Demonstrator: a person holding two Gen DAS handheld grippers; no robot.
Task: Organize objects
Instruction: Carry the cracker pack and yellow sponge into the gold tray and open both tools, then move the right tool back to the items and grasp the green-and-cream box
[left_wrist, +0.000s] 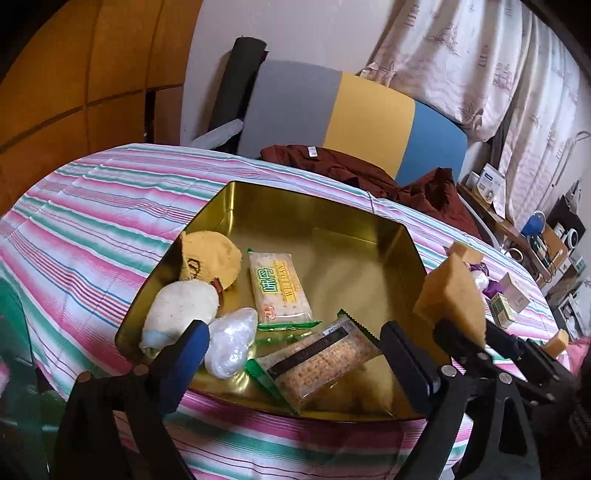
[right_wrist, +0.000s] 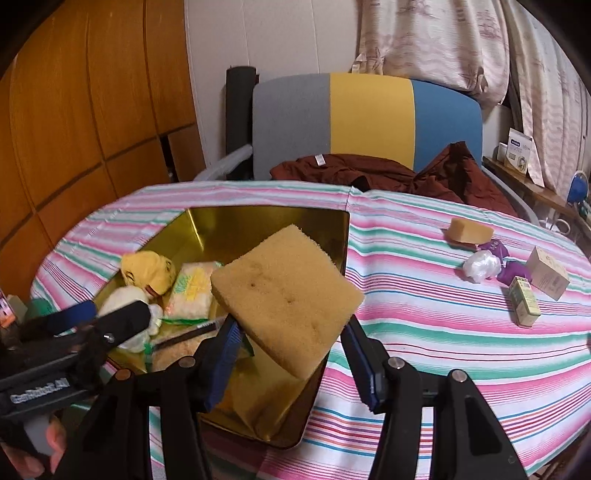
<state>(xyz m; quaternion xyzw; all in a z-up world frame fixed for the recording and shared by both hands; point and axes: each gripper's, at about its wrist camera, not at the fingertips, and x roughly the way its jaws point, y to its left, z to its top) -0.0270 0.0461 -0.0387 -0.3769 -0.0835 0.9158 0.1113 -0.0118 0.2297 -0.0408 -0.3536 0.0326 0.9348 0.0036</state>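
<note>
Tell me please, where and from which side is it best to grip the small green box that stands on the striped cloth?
Probably grip the green box across its two long narrow sides, coming from above. It stands apart from the tan carton behind it, so both sides look free, and its flat parallel faces suit the pads. The right gripper must first set down its sponge.

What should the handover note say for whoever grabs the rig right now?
Left tongs: open, nothing between them, above the near edge of the gold tin.
Right tongs: shut on the square sponge, held over the tin's right side.
Done: yellow cap, white pouch, crumpled plastic ball and two cracker packs lie in the tin.
Left: drop the sponge in, then fetch the oval sponge, plastic wad, purple item, tan box and small green box from the striped cloth.
</note>
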